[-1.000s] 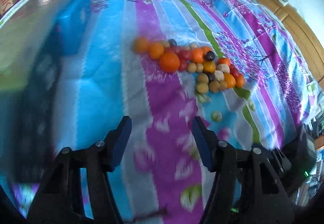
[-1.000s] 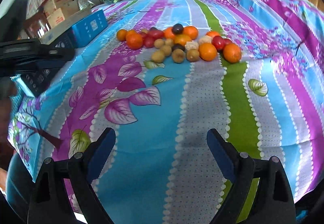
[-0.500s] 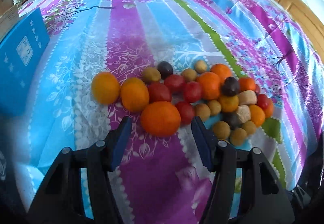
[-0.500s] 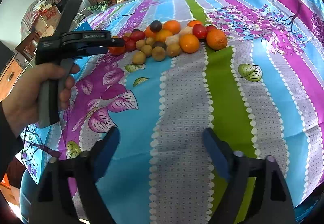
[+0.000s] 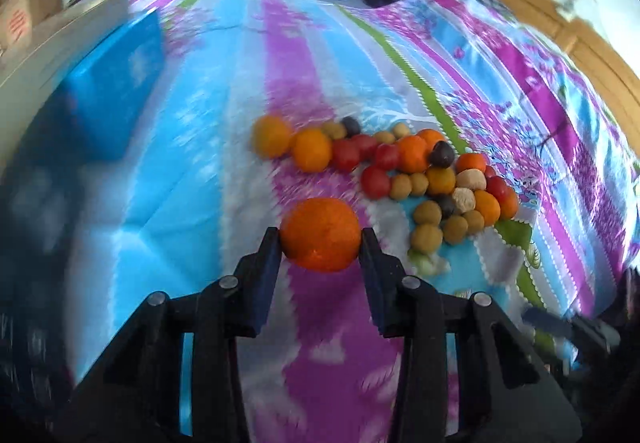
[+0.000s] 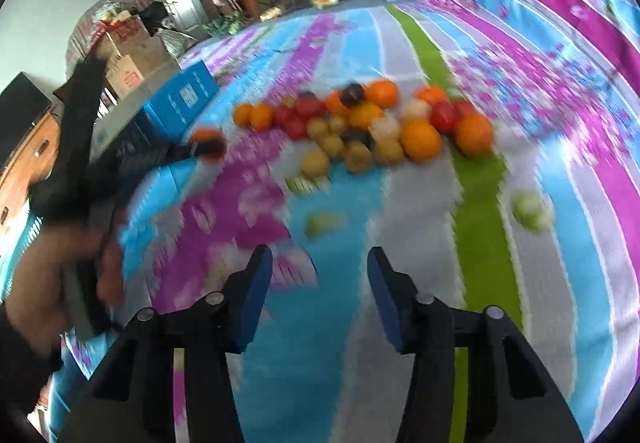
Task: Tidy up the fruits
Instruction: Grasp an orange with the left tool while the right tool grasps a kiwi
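My left gripper [image 5: 320, 239] is shut on a large orange [image 5: 320, 233] and holds it above the striped cloth, pulled back from the fruit pile [image 5: 400, 171]. The pile holds oranges, red tomatoes, dark plums and small brown fruits. In the right wrist view the same pile [image 6: 360, 127] lies ahead, and the left gripper with the orange [image 6: 206, 141] shows at the left, held by a hand. My right gripper [image 6: 320, 271] is open and empty, well short of the pile.
A blue box [image 5: 116, 83] stands at the left on the cloth; it also shows in the right wrist view [image 6: 184, 99]. Cardboard boxes [image 6: 128, 63] and clutter lie beyond the far edge. A wooden frame [image 5: 560, 43] borders the right.
My left gripper closed on the large orange at the front of the pile and drew it back. My right gripper moved closer toward the pile, still open.
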Motion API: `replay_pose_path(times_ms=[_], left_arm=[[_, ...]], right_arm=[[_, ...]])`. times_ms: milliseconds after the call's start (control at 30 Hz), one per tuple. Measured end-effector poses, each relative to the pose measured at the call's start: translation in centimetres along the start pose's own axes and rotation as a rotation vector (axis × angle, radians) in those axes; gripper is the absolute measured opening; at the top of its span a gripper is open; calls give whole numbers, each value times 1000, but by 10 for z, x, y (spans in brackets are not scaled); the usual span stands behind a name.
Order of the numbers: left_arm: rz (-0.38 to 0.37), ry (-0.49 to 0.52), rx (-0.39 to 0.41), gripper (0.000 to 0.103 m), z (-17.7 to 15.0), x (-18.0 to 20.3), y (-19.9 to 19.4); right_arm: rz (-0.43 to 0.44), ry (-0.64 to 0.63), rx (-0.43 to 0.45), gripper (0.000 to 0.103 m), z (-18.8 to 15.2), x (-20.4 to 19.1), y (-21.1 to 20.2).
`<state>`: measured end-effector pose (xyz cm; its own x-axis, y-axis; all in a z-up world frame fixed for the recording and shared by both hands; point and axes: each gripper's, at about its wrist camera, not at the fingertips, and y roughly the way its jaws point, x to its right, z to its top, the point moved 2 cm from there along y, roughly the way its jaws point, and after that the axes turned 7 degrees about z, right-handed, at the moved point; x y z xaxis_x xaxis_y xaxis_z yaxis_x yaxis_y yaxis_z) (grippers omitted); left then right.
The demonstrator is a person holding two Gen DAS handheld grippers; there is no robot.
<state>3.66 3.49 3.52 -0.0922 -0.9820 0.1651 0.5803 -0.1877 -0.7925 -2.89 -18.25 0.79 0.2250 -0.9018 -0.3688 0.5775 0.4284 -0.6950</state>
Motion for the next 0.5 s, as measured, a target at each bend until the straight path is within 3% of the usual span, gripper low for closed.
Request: replay_pose_path(times_ms=[67,100,167,333,500], left_arm=[[-2,-18,-1,40,-4,-5,-7],[3,-22,2,40,-5,-6,-10],[1,-22,10,40,-4,-7,-16],[12,9,38,40,-2,-4,-21],[-4,-5,15,40,-6,-5,-11]], right_arm=[[47,27,6,48,19,-1,16],[74,49,-4,38,27,0,26],[88,86,-36,34,36,3,49],[-14,70,-84,34,45,6,88],[-66,24,-85,42,50,1,101]])
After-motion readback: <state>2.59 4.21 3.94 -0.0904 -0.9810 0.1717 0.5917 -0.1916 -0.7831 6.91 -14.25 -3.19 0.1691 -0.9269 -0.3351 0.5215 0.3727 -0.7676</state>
